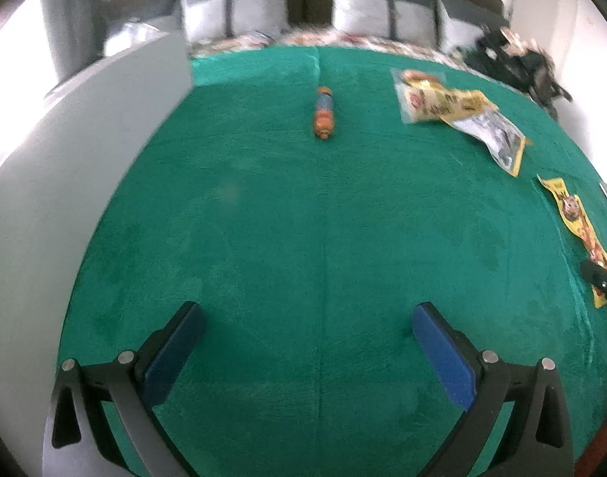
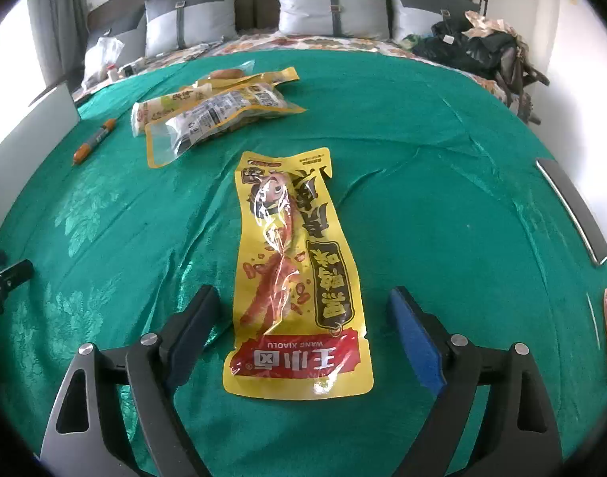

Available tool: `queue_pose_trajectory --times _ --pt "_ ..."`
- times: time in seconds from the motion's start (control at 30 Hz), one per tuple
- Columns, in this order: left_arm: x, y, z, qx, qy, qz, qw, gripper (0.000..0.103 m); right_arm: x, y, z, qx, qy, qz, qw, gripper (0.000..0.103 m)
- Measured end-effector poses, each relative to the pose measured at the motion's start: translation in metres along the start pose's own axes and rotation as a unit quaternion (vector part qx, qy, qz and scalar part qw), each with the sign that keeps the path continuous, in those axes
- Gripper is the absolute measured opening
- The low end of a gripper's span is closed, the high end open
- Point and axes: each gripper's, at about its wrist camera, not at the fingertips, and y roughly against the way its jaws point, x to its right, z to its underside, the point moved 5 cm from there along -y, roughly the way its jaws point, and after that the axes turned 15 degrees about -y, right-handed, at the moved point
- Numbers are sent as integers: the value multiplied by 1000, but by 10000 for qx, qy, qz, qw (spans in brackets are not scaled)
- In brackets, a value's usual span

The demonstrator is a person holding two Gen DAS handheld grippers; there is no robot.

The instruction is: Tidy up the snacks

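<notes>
Where the left view catches only its edge, yellow snack pouch (image 2: 293,274) flat between the spread right hand-held gripper (image 2: 307,330)

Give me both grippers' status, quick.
Left gripper: open, holding nothing.
Right gripper: open, around the yellow packet, pads not touching it.

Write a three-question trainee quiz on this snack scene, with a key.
1. True or false: the right gripper is clamped on the yellow snack packet.
2. What lies alone on the green cover, left of the packet pile?
A. sausage stick
B. cup
C. spoon
3. What is between the left gripper fingers?

Key:
1. False; its jaws stand open either side of it.
2. A
3. Nothing but cover.
</notes>
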Motion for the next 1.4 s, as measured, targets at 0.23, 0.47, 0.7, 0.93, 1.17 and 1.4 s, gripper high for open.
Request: queue_pose_trajectory --times 0.23,0.47,0.7,0.93,1.17,1.4 --pt "-26 -20 -94 49 174 680 9975 102 -1 -1 0 -16 14 -3 10000 92" --pt "-28 -87 -158 -605 50 332 9976 56 -3 -3 0 -36 28 -18 10000 93" --pt "-21 -77 -145 -228 -248 97 9994 15 -3 -4 0 -38 27 -16 10000 93" --pt "18 -13 -52 -148 -459 548 9973 16 -3 -4 0 -38 28 -16 10000 93" --pt "46 13 -4 44 -925 193 9955 88 -2 -4 0 -39 29 -19 10000 93" --pt "31 4 -3 239 -395 72 9989 101 -4 -4 0 -36 46 17 10000 93"
